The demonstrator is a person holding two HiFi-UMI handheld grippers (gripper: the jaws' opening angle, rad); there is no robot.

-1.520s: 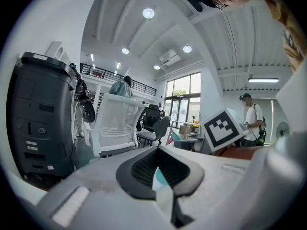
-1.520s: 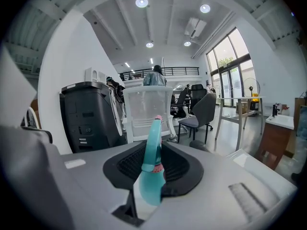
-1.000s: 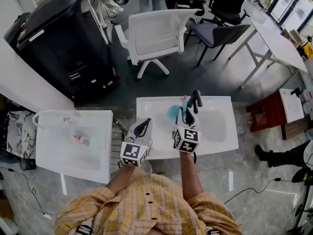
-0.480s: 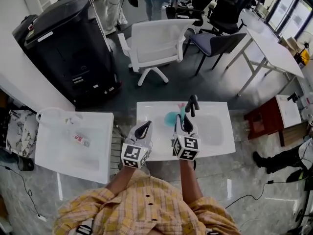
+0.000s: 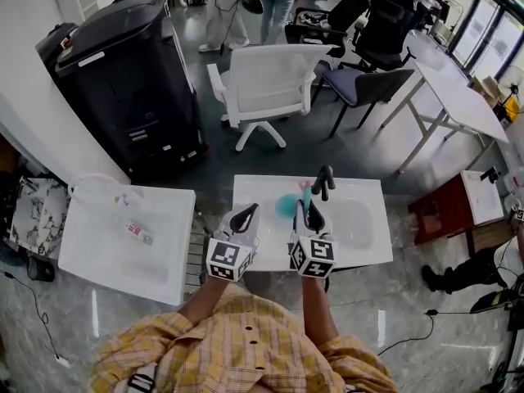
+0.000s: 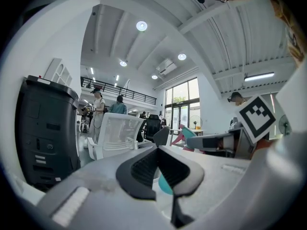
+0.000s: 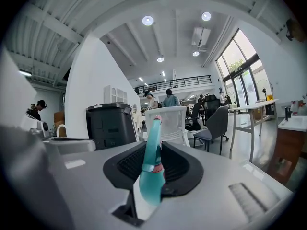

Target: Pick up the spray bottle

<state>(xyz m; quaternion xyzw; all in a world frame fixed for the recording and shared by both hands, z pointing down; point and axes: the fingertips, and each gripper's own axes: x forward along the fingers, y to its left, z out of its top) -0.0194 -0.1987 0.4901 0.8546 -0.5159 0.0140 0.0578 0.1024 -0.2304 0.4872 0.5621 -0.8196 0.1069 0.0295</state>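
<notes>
The right claw point(image 7: 154, 163) is pinching the teal spray bottle point(image 7: 151, 174) around its neck, holding it over the white tabletop point(image 5: 360, 229). The left claw point(image 6: 157, 170) is hovering just beside it, jaws pressed together, gripping nothing.

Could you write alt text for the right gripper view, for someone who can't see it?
The right gripper clamps a teal spray bottle between its two black jaws, the bottle's pink-tipped nozzle pointing up. Behind stand a white chair and a black cabinet in a bright office.

Overhead view; gripper views seemingly level
</notes>
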